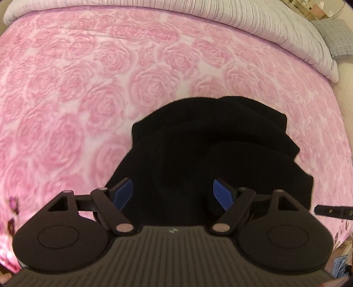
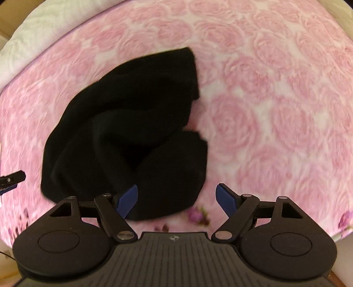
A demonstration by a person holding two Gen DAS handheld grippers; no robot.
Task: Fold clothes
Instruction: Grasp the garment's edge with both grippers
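Pointing steeply down at the bed, both tools hang above a crumpled black garment [image 2: 128, 132]. Left hand-held gripper [image 1: 173, 194]: jaws apart, nothing pinched, directly over the garment's near bulk. Right hand-held gripper [image 2: 176, 198]: jaws apart and empty, straddling the garment's near right corner, so the cloth lies ahead and to its left. Garment's long axis runs away from the tools, leaning slightly right. Pink rose bedspread [image 2: 275, 99] lies bare on both sides; a white duvet [image 1: 198, 17] borders the far edge.
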